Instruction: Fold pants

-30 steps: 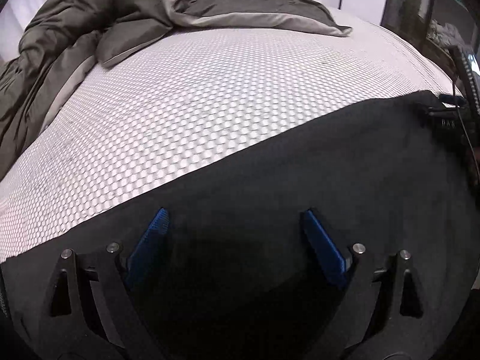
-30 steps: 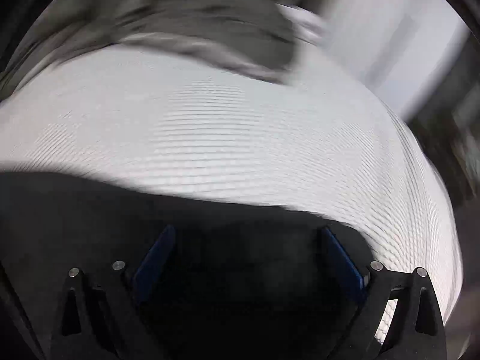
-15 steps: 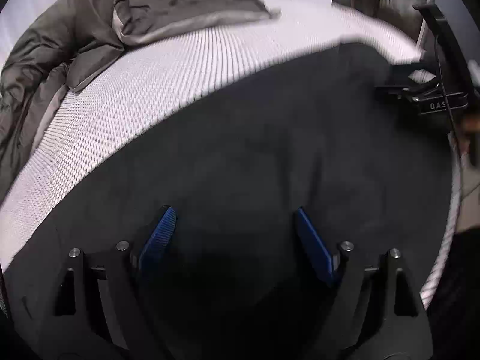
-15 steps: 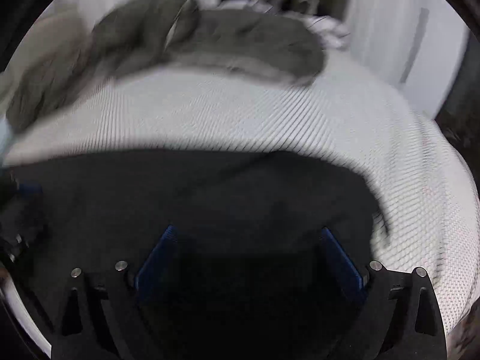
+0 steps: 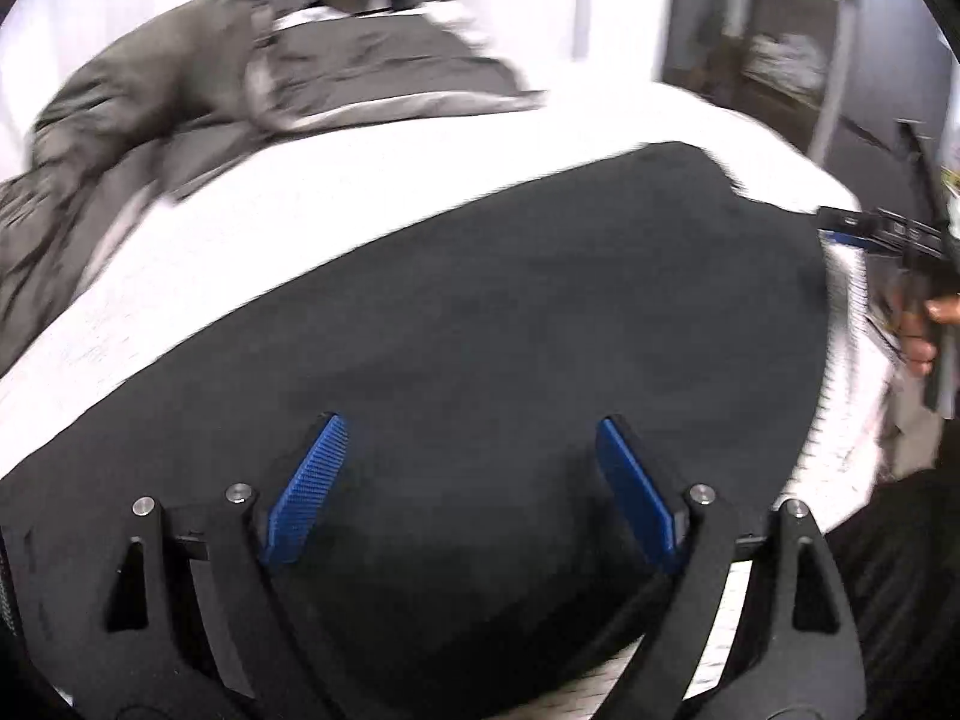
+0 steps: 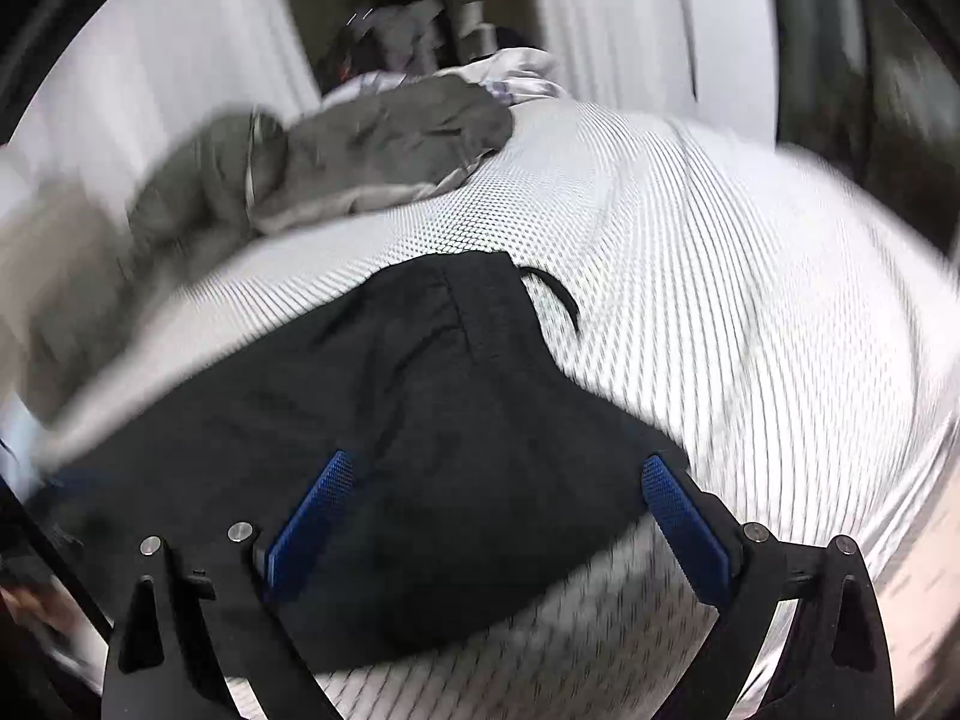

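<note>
On the bed, the pants are lying flat while you are holding the left hand-held gripper and right hand-held gripper above them, both released, grasping nothing.

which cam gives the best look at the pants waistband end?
Right wrist. There the black pants show the waistband seam and a loose drawstring lying on the white mesh bed cover. The left wrist view shows only a broad, blurred black expanse of the pants; no seam detail is readable there.
</note>
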Demonstrator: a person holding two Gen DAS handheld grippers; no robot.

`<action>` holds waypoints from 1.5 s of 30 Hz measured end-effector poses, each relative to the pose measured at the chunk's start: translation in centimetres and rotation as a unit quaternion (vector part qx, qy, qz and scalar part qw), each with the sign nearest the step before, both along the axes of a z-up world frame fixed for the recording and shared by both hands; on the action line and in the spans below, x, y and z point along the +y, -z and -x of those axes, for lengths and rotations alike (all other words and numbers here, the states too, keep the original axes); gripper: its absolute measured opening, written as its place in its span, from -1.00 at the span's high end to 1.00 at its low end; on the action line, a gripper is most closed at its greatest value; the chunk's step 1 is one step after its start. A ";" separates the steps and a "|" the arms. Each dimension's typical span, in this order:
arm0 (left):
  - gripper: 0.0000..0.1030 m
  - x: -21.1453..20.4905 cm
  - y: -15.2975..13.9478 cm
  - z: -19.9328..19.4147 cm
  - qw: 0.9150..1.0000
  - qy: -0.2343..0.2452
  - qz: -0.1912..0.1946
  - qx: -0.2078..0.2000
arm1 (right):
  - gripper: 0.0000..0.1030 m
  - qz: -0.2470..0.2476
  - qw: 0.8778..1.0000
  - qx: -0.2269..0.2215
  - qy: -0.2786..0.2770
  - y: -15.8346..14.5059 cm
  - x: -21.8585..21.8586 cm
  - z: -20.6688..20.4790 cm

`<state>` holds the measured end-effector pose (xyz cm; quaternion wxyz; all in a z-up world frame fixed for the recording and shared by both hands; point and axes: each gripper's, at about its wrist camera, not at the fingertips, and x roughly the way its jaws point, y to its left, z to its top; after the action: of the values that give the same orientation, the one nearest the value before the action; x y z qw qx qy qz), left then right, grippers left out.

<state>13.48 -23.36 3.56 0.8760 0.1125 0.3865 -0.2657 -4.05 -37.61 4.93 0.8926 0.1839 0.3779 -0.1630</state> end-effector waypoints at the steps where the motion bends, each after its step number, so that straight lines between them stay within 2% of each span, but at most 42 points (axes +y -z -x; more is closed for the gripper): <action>1: -0.64 -1.1 0.6 0.3 1.000 0.013 -0.015 0.004 | -0.92 -0.037 0.999 -0.013 0.005 0.4 -0.5 1.5; 4: -0.68 -3.5 3.5 0.6 0.997 0.020 -0.072 0.023 | -0.85 -0.131 0.991 -0.031 0.010 2.2 -1.5 3.5; 7: -0.69 -3.8 3.1 1.2 0.998 0.015 -0.065 0.016 | -0.70 -0.172 0.983 -0.055 0.015 2.4 -2.0 4.3; 9: -0.69 -3.3 2.4 1.7 0.998 0.022 -0.057 0.009 | -0.69 -0.217 0.973 -0.077 0.016 2.9 -3.4 3.1; 11: -0.69 -2.8 2.4 1.6 0.998 0.019 -0.052 0.013 | -0.57 -0.233 0.969 -0.081 0.018 3.8 -4.5 1.0; 15: -0.69 -1.1 2.0 1.3 0.999 0.013 -0.029 0.022 | 0.42 -0.223 0.971 -0.070 0.041 4.9 -5.3 -0.8; 16: -0.69 -0.5 1.5 1.1 0.999 0.006 -0.028 0.020 | 0.57 -0.225 0.971 -0.075 0.041 4.7 -5.3 -0.8; 19: -0.69 2.9 0.5 1.4 1.000 -0.027 -0.010 0.013 | 0.69 -0.204 0.973 -0.093 0.052 2.8 -4.4 -1.3; 23: -0.69 9.1 -0.3 1.4 0.994 -0.104 0.015 0.009 | 0.71 -0.114 0.986 -0.112 0.044 -1.8 -1.0 -3.9; 27: -0.69 15.5 -0.4 1.6 0.985 -0.166 0.038 0.014 | 0.72 -0.073 0.988 -0.124 -0.050 -6.1 5.3 -7.4; 30: -0.69 20.0 -0.2 2.1 0.976 -0.211 0.047 0.014 | 0.72 -0.047 0.981 -0.117 -0.148 -8.5 12.6 -10.6; 31: -0.69 21.5 -0.2 2.2 0.973 -0.224 0.053 0.015 | 0.72 -0.036 0.977 -0.112 -0.179 -8.8 15.2 -11.7; 34: -0.69 25.4 -0.2 2.7 0.963 -0.260 0.075 0.017 | 0.72 -0.034 0.954 -0.100 -0.280 -9.2 23.6 -15.0; 36: -0.69 28.0 -0.6 2.7 0.954 -0.286 0.090 0.014 | 0.71 -0.037 0.934 -0.085 -0.346 -8.2 29.4 -17.0; 38: -0.69 29.8 -0.8 2.8 0.948 -0.302 0.098 0.009 | 0.59 -0.048 0.910 -0.056 -0.407 -5.9 34.4 -18.4; 39: -0.69 30.7 -0.9 2.9 0.945 -0.311 0.102 0.010 | 0.41 -0.058 0.899 -0.039 -0.433 -4.8 35.9 -18.7; 40: -0.69 31.5 -1.0 2.9 0.941 -0.320 0.107 0.011 | 0.11 -0.072 0.884 -0.007 -0.463 -3.0 37.8 -19.4; 41: -0.69 32.2 -1.1 2.9 0.938 -0.328 0.113 0.013 | -0.02 -0.075 0.875 0.024 -0.479 -1.5 38.9 -19.3; 42: -0.69 32.7 -1.2 3.0 0.935 -0.333 0.119 0.014 | -0.10 -0.073 0.871 0.045 -0.485 -0.5 39.4 -19.3; 43: -0.69 32.8 -1.3 3.2 0.935 -0.333 0.123 0.014 | -0.10 -0.068 0.867 0.059 -0.490 0.3 39.6 -19.0; 45: -0.69 32.4 -1.7 3.5 0.939 -0.320 0.124 0.011 | -0.10 -0.055 0.864 0.071 -0.496 1.1 38.5 -17.3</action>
<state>9.97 9.03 5.25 0.9172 -0.1297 0.3762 -0.0180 13.25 0.86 3.83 0.8147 0.0087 0.4901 0.3098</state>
